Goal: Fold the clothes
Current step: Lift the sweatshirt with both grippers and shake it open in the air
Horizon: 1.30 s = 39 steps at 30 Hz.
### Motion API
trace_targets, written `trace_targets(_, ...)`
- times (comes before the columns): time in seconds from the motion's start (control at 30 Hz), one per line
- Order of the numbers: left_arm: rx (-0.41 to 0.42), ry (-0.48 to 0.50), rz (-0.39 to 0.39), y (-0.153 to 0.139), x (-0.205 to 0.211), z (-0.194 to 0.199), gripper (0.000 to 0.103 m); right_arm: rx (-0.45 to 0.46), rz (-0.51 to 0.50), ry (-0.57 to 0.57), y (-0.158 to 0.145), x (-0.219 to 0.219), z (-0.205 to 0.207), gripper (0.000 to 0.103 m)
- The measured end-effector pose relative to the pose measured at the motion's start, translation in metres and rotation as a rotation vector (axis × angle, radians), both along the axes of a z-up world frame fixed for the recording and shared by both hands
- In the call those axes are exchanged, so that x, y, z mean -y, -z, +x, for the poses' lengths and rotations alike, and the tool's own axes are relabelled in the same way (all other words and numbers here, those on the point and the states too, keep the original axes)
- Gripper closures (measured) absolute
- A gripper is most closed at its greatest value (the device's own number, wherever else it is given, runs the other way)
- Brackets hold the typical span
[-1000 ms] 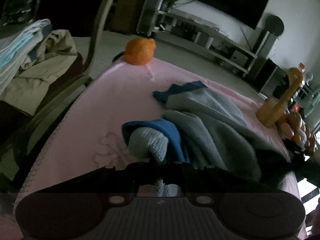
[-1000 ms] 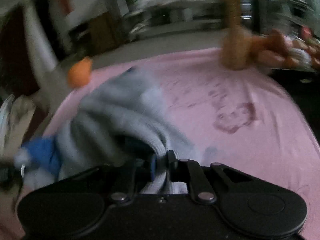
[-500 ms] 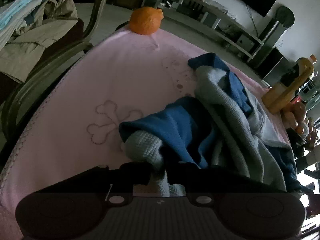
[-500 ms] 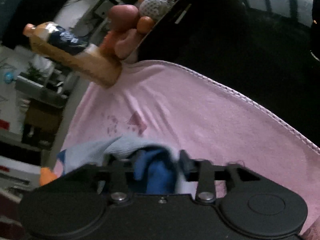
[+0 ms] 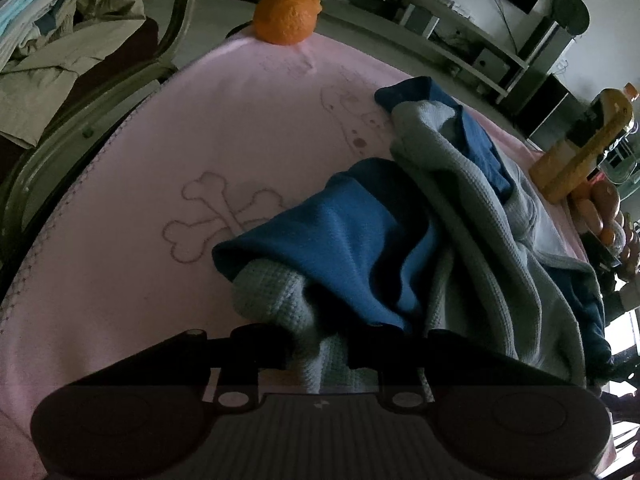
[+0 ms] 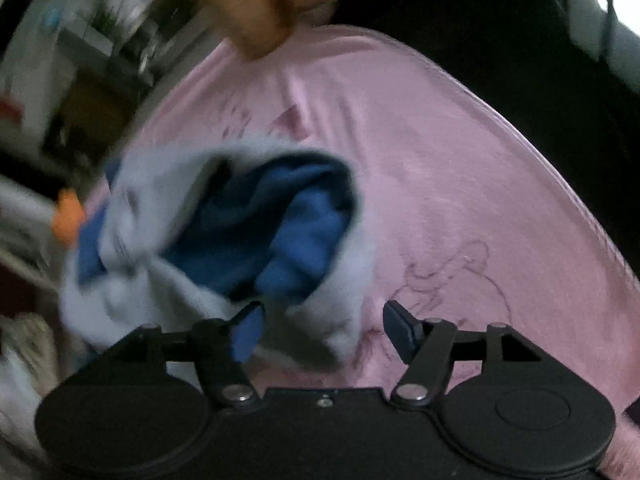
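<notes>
A grey waffle-knit garment with blue lining [image 5: 460, 208] lies bunched on a pink cloth [image 5: 200, 128] over the table. In the left wrist view my left gripper [image 5: 320, 348] is shut on a grey corner of it near the front edge. Through the right wrist camera, blurred by motion, the same garment [image 6: 224, 232] shows its blue inside. My right gripper [image 6: 324, 332] stands open, its fingers [image 6: 248, 330] spread, with a grey fold hanging loose between them.
An orange fruit [image 5: 286, 16] sits at the far end of the cloth. A yellow bottle [image 5: 584, 152] and a tray of fruit [image 5: 604, 208] stand at the right edge. A chair with piled clothes [image 5: 60, 56] is at the left.
My right gripper has opened and let go of the garment, which dropped onto the cloth. The left gripper keeps its hold and has shifted slightly closer to the table.
</notes>
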State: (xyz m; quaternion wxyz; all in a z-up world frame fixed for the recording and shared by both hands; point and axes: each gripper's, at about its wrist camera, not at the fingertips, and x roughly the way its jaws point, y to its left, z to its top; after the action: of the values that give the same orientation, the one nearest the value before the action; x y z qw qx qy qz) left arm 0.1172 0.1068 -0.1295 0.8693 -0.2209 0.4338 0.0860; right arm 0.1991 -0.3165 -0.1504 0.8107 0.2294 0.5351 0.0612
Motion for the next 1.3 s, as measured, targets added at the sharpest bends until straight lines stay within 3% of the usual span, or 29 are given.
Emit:
trace_targets(0.03,0.000,-0.003,0.001,0.000,0.000,0.000,0.083,0.011,-0.042,-0.023,0.000,-0.009,-0.001,0.037)
trace_targets(0.07,-0.001,-0.007,0.000,0.001,-0.001,0.000,0.084,0.035,-0.093,-0.023,0.001,-0.016,-0.003,0.045)
trace_targets(0.1,-0.003,-0.013,-0.005,0.001,-0.002,0.000,0.084,0.059,-0.150,-0.009,0.001,-0.021,-0.006,0.080)
trace_targets(0.13,-0.006,-0.019,-0.010,0.002,-0.003,0.000,0.084,0.084,-0.203,0.038,0.000,-0.021,-0.008,0.085)
trace_targets(0.17,-0.008,-0.024,-0.016,0.002,-0.005,0.000,0.084,0.107,-0.192,0.106,-0.003,-0.012,-0.009,0.085)
trace_targets(0.27,-0.013,-0.031,-0.037,0.003,-0.007,-0.001,0.084,0.131,-0.020,0.307,-0.009,0.032,-0.013,0.085)
trace_targets(0.37,-0.020,-0.030,-0.072,0.006,-0.008,-0.001,0.079,0.053,0.157,0.383,0.008,0.054,-0.013,0.081)
trace_targets(0.43,-0.024,-0.028,-0.096,0.009,-0.009,-0.001,0.075,0.014,0.214,0.400,0.019,0.056,-0.013,0.074)
trace_targets(0.47,-0.023,-0.027,-0.101,0.010,-0.008,0.000,0.075,0.012,0.221,0.403,0.020,0.054,-0.012,0.069)
trace_targets(0.57,-0.019,-0.016,-0.089,0.013,-0.005,0.002,0.081,0.019,0.198,0.398,0.020,0.047,-0.011,0.069)
trace_targets(0.6,-0.023,0.001,-0.080,0.014,-0.003,0.004,0.100,0.018,0.170,0.397,0.018,0.043,-0.012,0.079)
trace_targets(0.63,-0.030,0.018,-0.074,0.014,-0.001,0.005,0.100,0.016,0.141,0.391,0.016,0.040,-0.013,0.086)
trace_targets(0.7,-0.043,0.043,-0.086,0.007,-0.001,0.010,0.101,0.000,0.079,0.365,0.011,0.032,-0.013,0.089)
trace_targets(0.73,-0.041,0.053,-0.100,-0.004,-0.003,0.017,0.101,-0.013,0.073,0.355,0.007,0.029,-0.012,0.089)
trace_targets(0.8,-0.017,0.067,-0.134,-0.030,-0.008,0.024,0.101,-0.057,0.163,0.349,-0.007,0.026,-0.004,0.090)
trace_targets(0.87,0.099,0.045,-0.190,-0.077,-0.023,0.011,0.101,-0.072,0.247,0.342,-0.028,0.024,0.002,0.090)
trace_targets(1.07,0.450,-0.022,-0.354,-0.218,-0.066,-0.031,0.101,0.366,0.418,0.314,-0.226,0.030,-0.005,0.091)
trace_targets(1.17,0.626,-0.057,-0.435,-0.288,-0.088,-0.052,0.099,0.641,0.562,0.359,-0.299,0.072,-0.065,0.091)
trace_targets(1.2,0.675,-0.063,-0.449,-0.306,-0.092,-0.062,0.099,0.673,0.588,0.390,-0.308,0.082,-0.084,0.091)
trace_targets(1.3,0.775,-0.051,-0.423,-0.335,-0.088,-0.105,0.100,0.588,0.553,0.406,-0.321,0.086,-0.110,0.091)
